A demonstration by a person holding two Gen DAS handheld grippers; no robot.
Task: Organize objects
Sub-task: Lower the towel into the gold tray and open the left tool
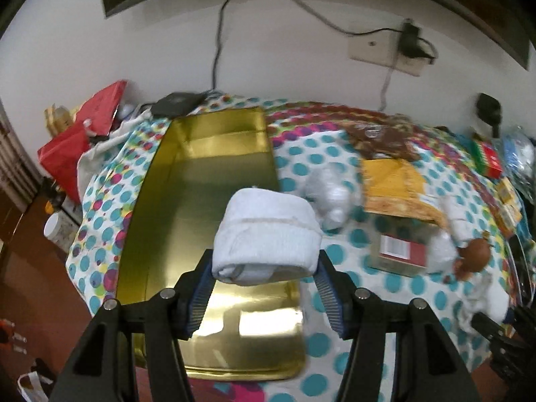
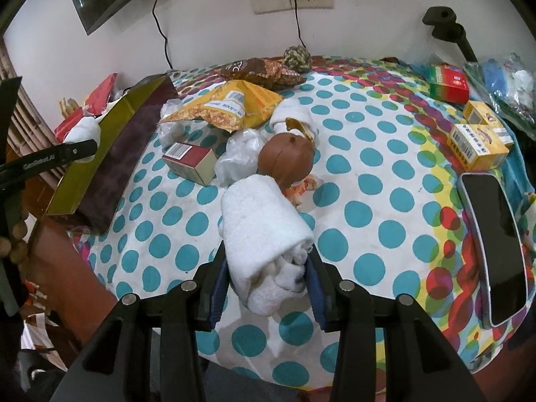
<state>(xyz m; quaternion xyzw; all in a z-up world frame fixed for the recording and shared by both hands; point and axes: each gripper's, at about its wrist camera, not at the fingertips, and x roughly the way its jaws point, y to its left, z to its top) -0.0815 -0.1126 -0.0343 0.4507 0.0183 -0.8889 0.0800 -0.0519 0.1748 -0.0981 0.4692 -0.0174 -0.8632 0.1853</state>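
Gold tin (image 1: 214, 181) open and empty on the polka-dot cloth (image 1: 338, 258), long axis running away from the left gripper (image 1: 266, 268), walls ringing a clear floor directly beneath. Left gripper clamped on a white rolled sock (image 1: 268, 234) held crosswise above the tin's near half, nearer the tin than the right gripper (image 2: 268, 268). Right gripper clenched on a rolled white towel (image 2: 264, 231), lengthwise between the pads, beside the brown ball (image 2: 284, 157) amid clutter.
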